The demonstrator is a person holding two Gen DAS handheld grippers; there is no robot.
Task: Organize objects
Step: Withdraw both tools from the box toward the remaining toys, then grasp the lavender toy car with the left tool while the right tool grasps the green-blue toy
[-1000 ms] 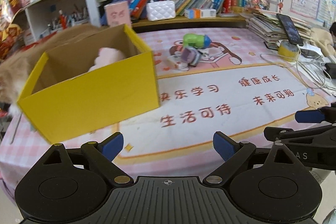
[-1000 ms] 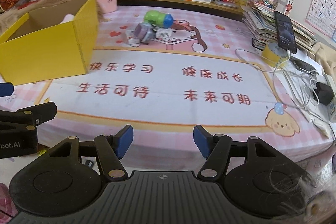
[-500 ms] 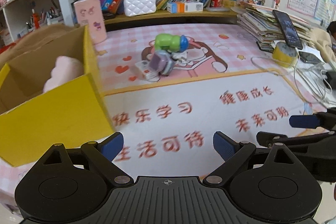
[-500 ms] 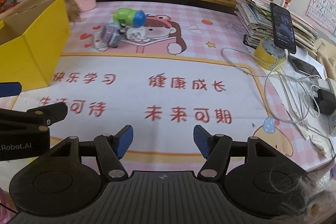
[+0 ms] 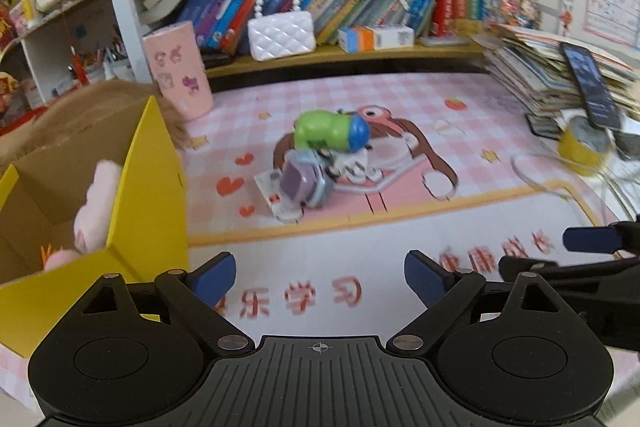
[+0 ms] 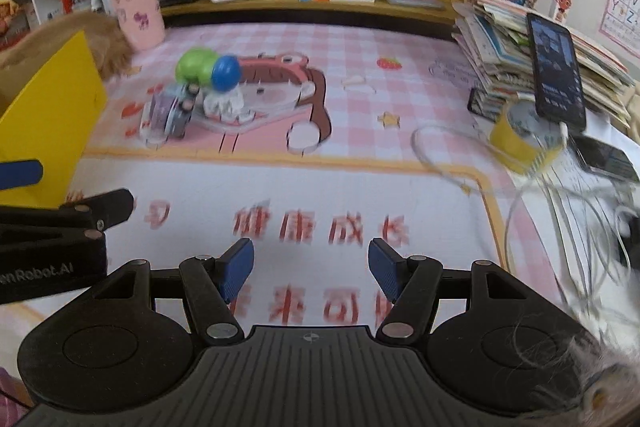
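Observation:
A small heap of toys lies mid-table: a green and blue toy on top, a purple-grey toy and a flat card below it. A yellow cardboard box stands to the left, with a pink plush inside. My left gripper hovers in front of the heap; its jaws are closing, with nothing between them. My right gripper stands open and empty over the mat's red lettering, to the right of the heap.
A pink cup and a white quilted purse stand by the bookshelf at the back. On the right are stacked books with a phone, a yellow tape roll and white cables. Brown fur lies behind the box.
Both grippers have moved forward over the mat toward the toy heap, which looks larger now. The yellow box has slid toward the left edge of both views.

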